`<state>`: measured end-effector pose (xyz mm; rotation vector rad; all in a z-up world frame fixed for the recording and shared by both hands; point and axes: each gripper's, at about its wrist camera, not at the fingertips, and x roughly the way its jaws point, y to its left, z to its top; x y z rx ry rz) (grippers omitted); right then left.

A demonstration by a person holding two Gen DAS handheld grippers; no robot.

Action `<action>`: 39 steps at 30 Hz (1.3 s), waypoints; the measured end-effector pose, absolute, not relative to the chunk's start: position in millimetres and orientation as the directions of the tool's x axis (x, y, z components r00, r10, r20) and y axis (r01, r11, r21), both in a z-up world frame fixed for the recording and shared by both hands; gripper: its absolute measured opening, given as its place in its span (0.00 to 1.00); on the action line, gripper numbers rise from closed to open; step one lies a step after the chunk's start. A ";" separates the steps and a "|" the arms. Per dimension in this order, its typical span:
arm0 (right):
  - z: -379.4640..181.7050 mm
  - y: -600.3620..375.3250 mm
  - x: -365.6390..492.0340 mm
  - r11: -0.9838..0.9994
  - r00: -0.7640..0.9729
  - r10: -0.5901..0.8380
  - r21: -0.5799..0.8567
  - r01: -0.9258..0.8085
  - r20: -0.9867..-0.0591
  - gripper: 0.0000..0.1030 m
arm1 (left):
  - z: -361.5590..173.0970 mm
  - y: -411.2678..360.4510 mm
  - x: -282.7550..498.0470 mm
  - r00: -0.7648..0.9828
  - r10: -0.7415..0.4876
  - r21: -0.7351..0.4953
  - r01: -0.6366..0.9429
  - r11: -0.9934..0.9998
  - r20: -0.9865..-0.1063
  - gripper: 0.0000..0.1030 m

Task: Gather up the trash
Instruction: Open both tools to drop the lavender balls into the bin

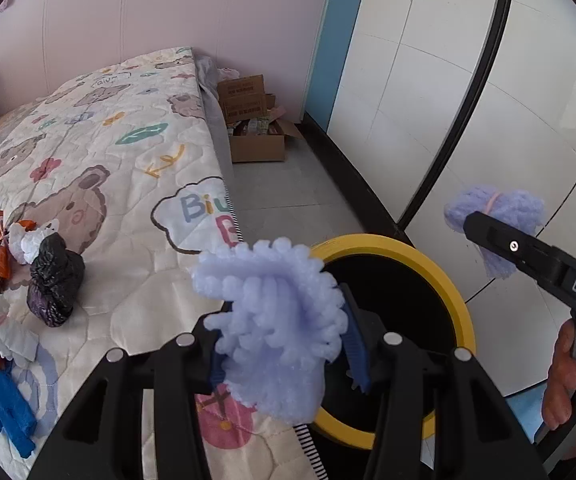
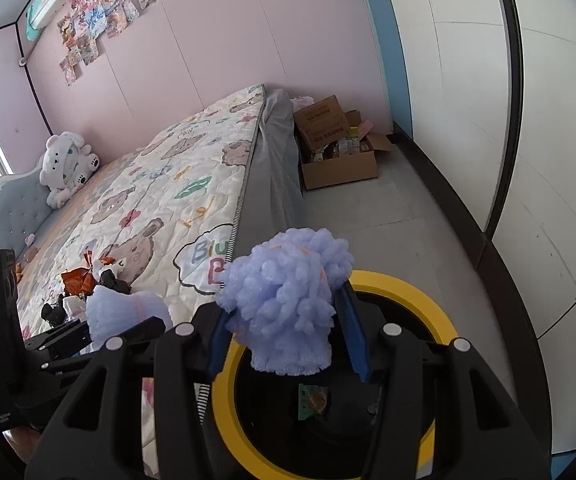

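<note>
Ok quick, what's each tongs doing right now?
Left tongs: closed on a purple foam wad.
Right tongs: closed on another purple foam wad.

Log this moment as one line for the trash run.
left tool: shut on purple foam wad | right tool: shut on purple foam bundle | both above yellow-rimmed bin | more trash on bed

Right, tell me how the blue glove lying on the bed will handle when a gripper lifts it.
The blue glove lies flat and crumpled on the quilt, so it will probably go limp and dangle from whichever spot is pinched. It looks thin, likely very light. The surface seems smooth, so a shallow pinch might slip; grabbing a fold looks safer.
</note>
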<state>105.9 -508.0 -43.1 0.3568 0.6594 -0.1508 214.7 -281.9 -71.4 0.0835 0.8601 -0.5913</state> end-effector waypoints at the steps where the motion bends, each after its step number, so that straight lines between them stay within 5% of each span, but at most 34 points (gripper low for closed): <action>1: -45.5 -511.0 106.7 0.926 0.781 -0.026 0.280 0.254 -0.624 0.45 | -74.2 -286.1 213.9 0.494 -0.461 -0.166 0.529 0.832 -0.737 0.44; 13: -61.8 -529.6 108.4 0.903 0.772 -0.007 0.328 0.278 -0.636 0.48 | -95.3 -316.5 201.8 0.428 -0.497 -0.189 0.583 0.790 -0.755 0.46; 26: -58.8 -540.9 100.2 0.873 0.784 -0.030 0.365 0.323 -0.620 0.59 | -91.2 -320.5 189.2 0.427 -0.526 -0.195 0.611 0.768 -0.735 0.70; 39: -40.1 -536.6 83.9 0.873 0.803 -0.040 0.371 0.318 -0.594 0.63 | -75.0 -302.0 186.1 0.469 -0.526 -0.192 0.590 0.784 -0.710 0.81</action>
